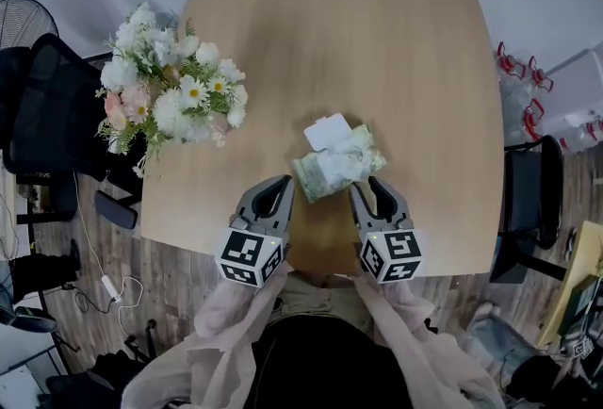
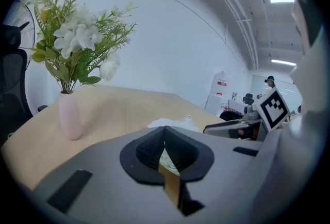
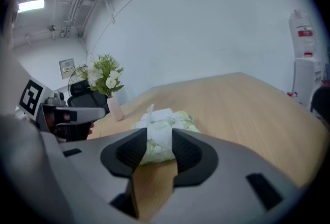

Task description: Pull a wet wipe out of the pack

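One table (image 1: 377, 49) bears one wipe pack (image 1: 337, 162) and one bunch of flowers (image 1: 170, 87). Two grippers at the table's near edge: left gripper (image 1: 285, 183), right gripper (image 1: 362, 187). Two black chairs flank the table: left chair (image 1: 57, 106), right chair (image 1: 532, 190). One fan (image 1: 24, 21).

Your table (image 1: 405, 40) is a light wooden top with rounded corners, and it fills the middle of the head view. At its left edge stands a pale pink vase (image 2: 69, 114) of white flowers (image 1: 170, 82). Just below centre lies the wipes pack (image 1: 344, 170), green-patterned and crumpled, with a white wipe (image 1: 328, 131) sticking up from its top. Pack and vase are well apart. The table stands on a plank floor (image 1: 179, 275).
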The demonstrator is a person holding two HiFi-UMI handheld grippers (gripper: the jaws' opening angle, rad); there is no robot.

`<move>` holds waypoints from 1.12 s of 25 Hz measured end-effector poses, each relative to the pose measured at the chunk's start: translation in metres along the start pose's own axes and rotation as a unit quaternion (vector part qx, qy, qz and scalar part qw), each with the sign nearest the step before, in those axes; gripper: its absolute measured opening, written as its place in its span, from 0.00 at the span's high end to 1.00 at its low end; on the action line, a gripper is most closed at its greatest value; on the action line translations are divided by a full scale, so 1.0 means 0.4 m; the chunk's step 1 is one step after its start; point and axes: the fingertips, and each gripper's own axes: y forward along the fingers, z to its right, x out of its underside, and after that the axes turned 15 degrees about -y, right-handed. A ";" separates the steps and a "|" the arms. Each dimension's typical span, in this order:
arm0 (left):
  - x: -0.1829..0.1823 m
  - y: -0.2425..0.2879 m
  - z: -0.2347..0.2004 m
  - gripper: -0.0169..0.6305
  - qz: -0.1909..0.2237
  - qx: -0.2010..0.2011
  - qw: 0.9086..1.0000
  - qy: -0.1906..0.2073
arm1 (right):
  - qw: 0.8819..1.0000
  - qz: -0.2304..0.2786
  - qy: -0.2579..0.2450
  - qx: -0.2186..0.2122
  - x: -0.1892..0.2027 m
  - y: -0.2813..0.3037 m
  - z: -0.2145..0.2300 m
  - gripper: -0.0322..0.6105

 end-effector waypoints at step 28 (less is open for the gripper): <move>0.019 0.033 -0.057 0.95 -0.011 -0.020 1.000 -0.015 | 0.996 -0.049 -0.079 0.015 0.017 0.080 0.016 0.80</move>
